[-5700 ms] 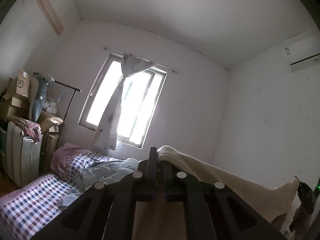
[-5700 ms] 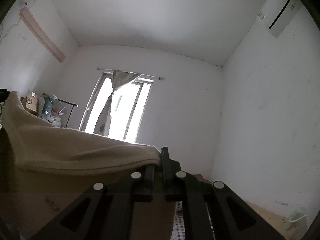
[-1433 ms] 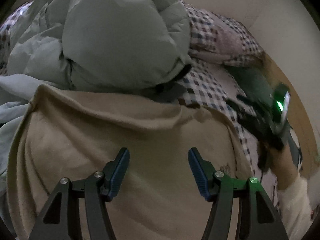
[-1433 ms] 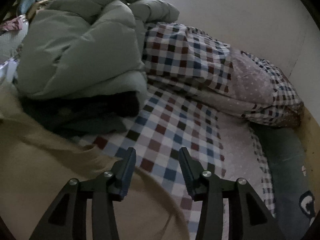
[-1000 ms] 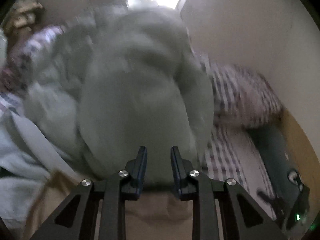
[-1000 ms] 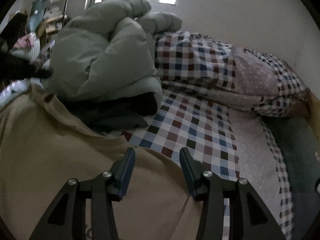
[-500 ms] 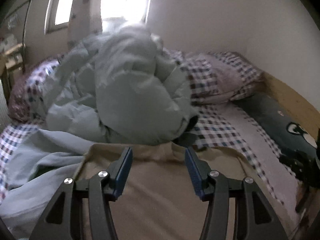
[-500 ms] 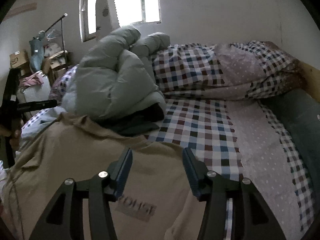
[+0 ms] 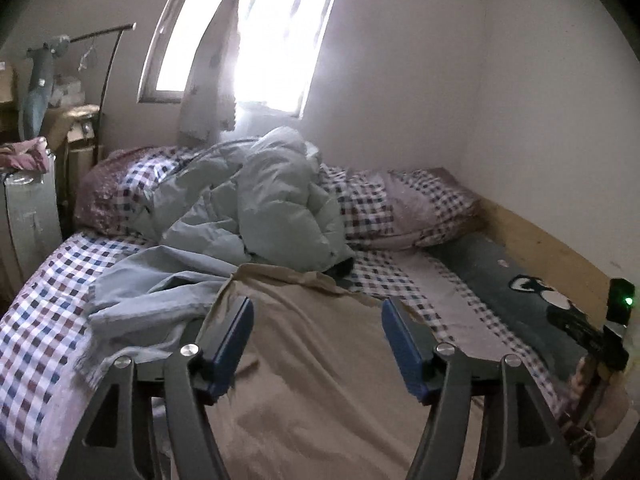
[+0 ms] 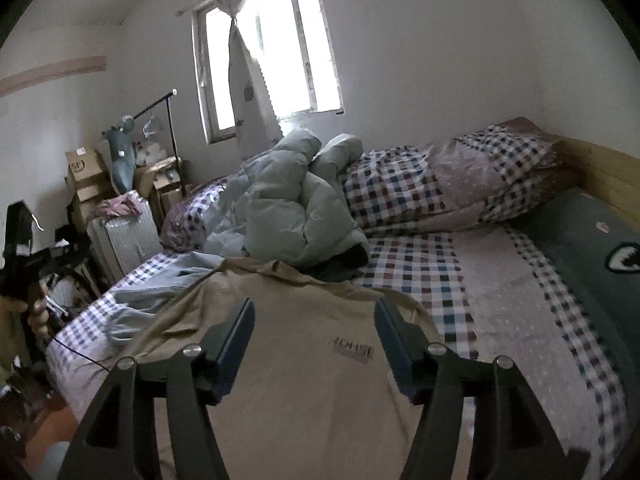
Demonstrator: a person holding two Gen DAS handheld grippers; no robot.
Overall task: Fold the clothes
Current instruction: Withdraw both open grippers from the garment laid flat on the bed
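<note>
We are in a home bedroom: a checked bed [image 10: 460, 276] under the window [image 10: 264, 52], boxes [image 10: 86, 178] left of it.

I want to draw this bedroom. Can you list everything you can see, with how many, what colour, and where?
shirt: one, beige, spread flat at the bed's near end.
puffy jacket: one, pale green, heaped mid-bed.
light garment: one, pale blue, left of the shirt.
checked bedding: blue, red and white, covering the bed.
long pillow: one, dark green, along the wooden side.
window: one, bright, far wall.
boxes: several, brown, left corner.
left gripper: one, black, blue pads, open above the shirt.
right gripper: one, same colours, open above the shirt.
</note>
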